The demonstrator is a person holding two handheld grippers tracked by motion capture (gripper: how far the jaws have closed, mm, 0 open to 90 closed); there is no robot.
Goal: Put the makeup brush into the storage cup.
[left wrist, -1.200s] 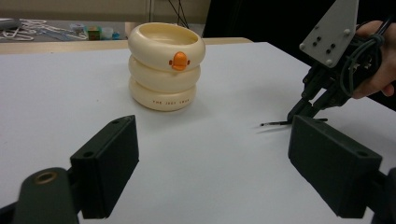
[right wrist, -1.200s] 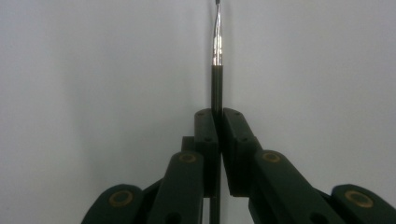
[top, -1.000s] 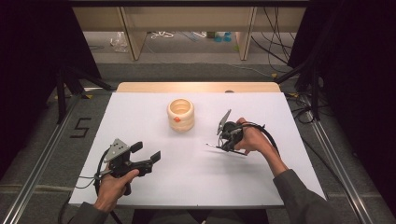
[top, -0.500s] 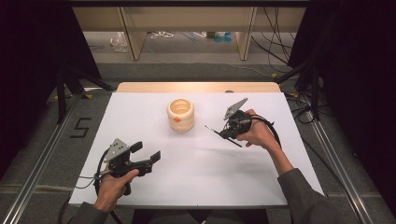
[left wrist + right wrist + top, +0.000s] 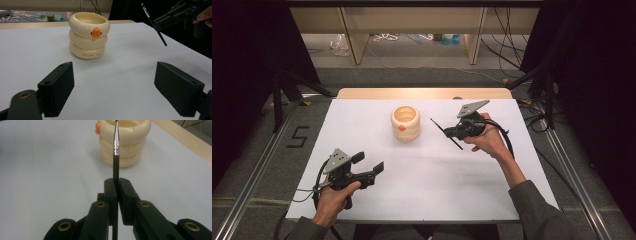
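- Right gripper (image 5: 451, 131) lifted off the white surface (image 5: 437, 180) and carried up and toward the far side over the last second; now held in the air just to the right of the cream ringed holder with the orange duck beak (image 5: 405, 123).
- Jaws clenched on a thin black pen with a silver band (image 5: 116, 157), seen plainly in the right gripper view; pen gripped at mid-shaft, slanting over the surface, upper tip toward the holder.
- From the left gripper view, pen (image 5: 153, 23) clear of the holder (image 5: 89, 35), near it yet not over its mouth.
- Left gripper (image 5: 368, 169) unmoved near the front edge, jaws spread wide, nothing between them.
- Likely meaning: pick-up done, carry under way; remaining work probably tipping the pen upright above the open mouth and dropping it in.
- Holder unmoved, upright, far centre of the surface.
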